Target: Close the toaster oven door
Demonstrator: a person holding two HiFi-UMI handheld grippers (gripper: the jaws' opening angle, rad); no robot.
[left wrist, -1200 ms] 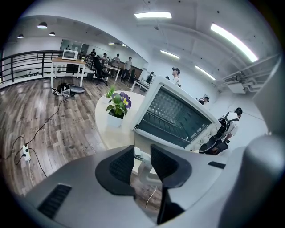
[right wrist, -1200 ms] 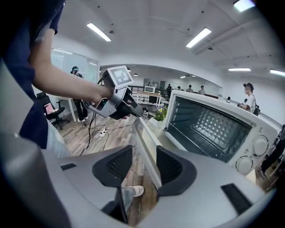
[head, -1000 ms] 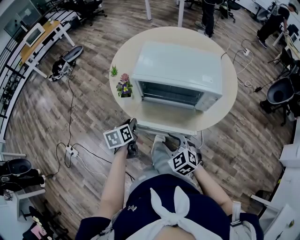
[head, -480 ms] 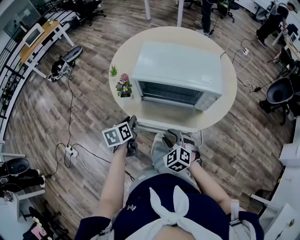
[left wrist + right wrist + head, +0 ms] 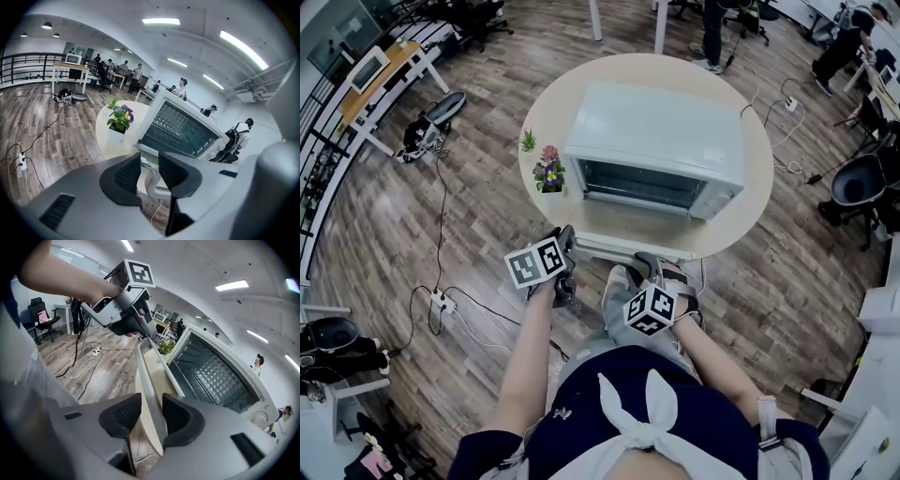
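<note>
A white toaster oven (image 5: 656, 141) stands on a round table (image 5: 750, 216) with its door (image 5: 628, 230) folded down flat toward me. The door's handle (image 5: 619, 251) is a pale bar along the front edge. My left gripper (image 5: 565, 246) is at the bar's left end, jaws closed on the handle (image 5: 152, 183). My right gripper (image 5: 649, 269) is further right on the same bar. Its jaws have just been closing, and the handle (image 5: 149, 390) now fills the gap between its pads. The oven's dark cavity (image 5: 211, 376) is open behind it.
A small pot of purple flowers (image 5: 549, 174) and a tiny green plant (image 5: 528, 142) stand left of the oven. Cables and a power strip (image 5: 441, 302) lie on the wood floor. Desks, office chairs and several people are around the room's edges.
My right gripper has shifted left and a little forward onto the door handle, rolling slightly. The left gripper and the oven door have stayed where they were.
</note>
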